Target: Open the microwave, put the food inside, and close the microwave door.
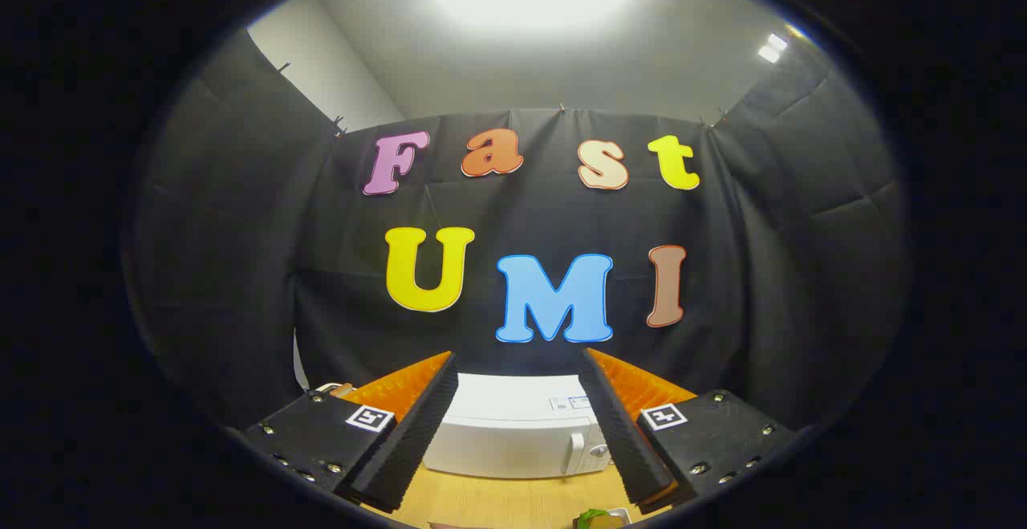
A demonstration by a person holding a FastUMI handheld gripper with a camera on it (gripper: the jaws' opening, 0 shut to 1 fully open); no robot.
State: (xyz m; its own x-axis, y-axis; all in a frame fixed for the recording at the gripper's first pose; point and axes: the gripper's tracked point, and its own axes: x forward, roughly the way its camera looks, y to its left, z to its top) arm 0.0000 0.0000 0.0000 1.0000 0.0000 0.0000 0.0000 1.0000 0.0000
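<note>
Right now the tongs (513,425) are being held high and well back from the work, their two fingers (405,449) spread wide apart and gripping nothing. Between and beyond them a white microwave (505,437) is sitting on a pale wooden bench (497,501), pushed back against the dark cloth wall of the booth. Its door is looking closed, with an upright handle (575,450) near its right side and what seems to be a control panel (598,453) just beside that, partly hidden by the right finger. The food (598,520) is lying on the bench nearer than the microwave, just ahead of the right finger; only a scrap of green and brownish colour is showing, apparently on a pale dish, and what kind of food it is cannot be made out. Judging by this, the task is sitting at its very first step: the door is not yet opened and nothing has been lifted. The next move calls for lowering the tongs, bringing them forward to the handle, closing on it or hooking it, and swinging the door outward. The lower front of the microwave and part of the bench are being screened by the fingers.
</note>
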